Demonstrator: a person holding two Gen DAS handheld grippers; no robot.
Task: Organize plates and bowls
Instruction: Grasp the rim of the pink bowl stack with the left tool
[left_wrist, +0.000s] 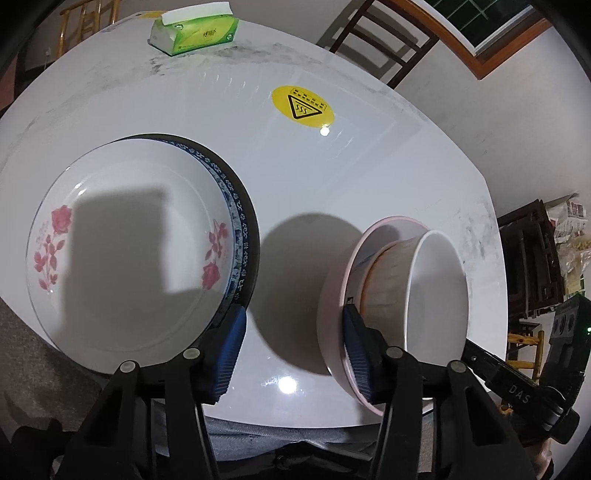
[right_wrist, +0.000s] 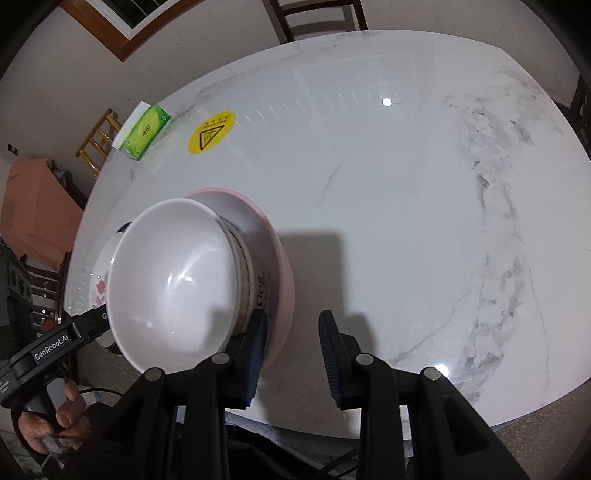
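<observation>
A: While you're stood there, what've the tongs got hold of?

B: Nothing, far as I can see. Left gripper (left_wrist: 294, 354) has its jaws apart w/ bare table (right_wrist: 406, 184) showing in the gap. Right gripper (right_wrist: 293, 354) is parted too, narrower, also nothing pinched.

A: And the bowls?

B: Stacked on the person's side of the yellow sticker (left_wrist: 303, 105): white bowl (right_wrist: 173, 280) inside a tan bowl (left_wrist: 384, 280) inside the pink bowl (left_wrist: 330, 332). The stack sits between the two grippers. Each one's inner pad (right_wrist: 256, 350) overlaps the pink rim, but can't tell if it's touching or just above it.

A: Which hand's closer?

B: About even, I'd say; one on each side of the rim. Bowls are round, so no long side to line up with; the stack's axis stands upright.

A: Plates?

B: Rose plate (left_wrist: 129, 251) on a blue-rimmed plate (left_wrist: 238, 236), also on the near side of the sticker, beyond the left gripper's outer pad, apart from the bowls.

A: So what matters next?

B: Prob. the pink wall: it needs to end up betw. the pads, not beside them.
</observation>
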